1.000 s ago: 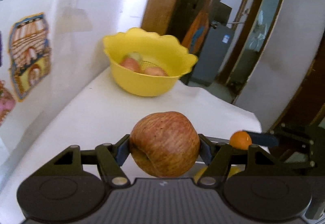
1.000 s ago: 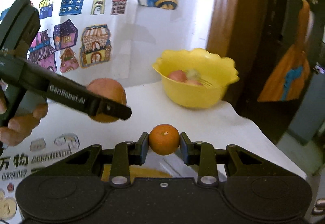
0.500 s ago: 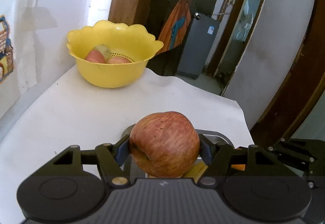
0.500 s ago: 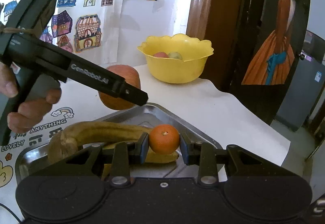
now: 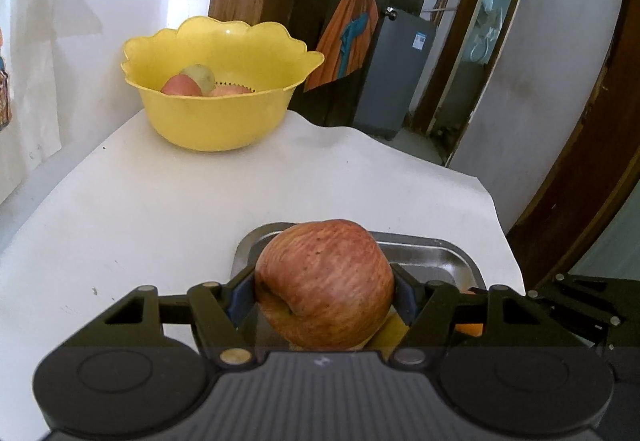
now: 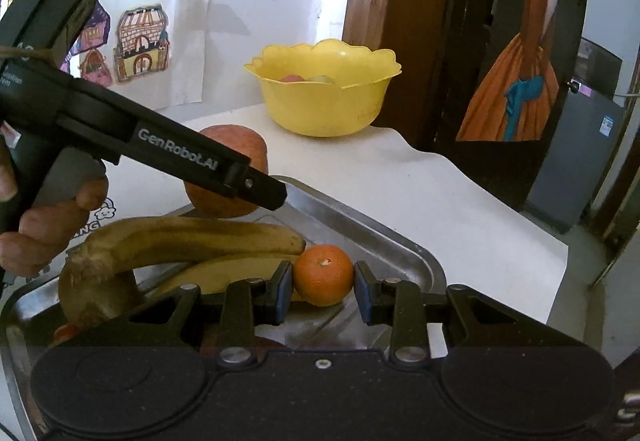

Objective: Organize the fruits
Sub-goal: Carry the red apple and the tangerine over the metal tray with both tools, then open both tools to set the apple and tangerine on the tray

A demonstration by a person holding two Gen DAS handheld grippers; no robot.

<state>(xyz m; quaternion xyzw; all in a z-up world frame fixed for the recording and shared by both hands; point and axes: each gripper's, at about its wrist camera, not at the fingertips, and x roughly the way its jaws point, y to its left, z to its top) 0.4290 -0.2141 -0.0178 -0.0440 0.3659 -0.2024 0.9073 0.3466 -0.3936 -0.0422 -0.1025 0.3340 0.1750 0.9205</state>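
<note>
Your left gripper (image 5: 324,287) was clamped on the apple (image 5: 325,283), held above the near corner of the steel tray (image 5: 436,255); your right gripper (image 6: 324,293) was pinching the small orange (image 6: 324,275) low over that tray, just beside the bananas (image 6: 180,241). Risk, as judged: the two tools sat close together, so a knock could have jarred either round fruit loose and rolled it off the white tabletop (image 5: 160,209). The yellow bowl (image 5: 216,121), with fruit in it, stood well apart near the wall. Drawings (image 6: 140,41) hung behind; a doorway opened rightward.
</note>
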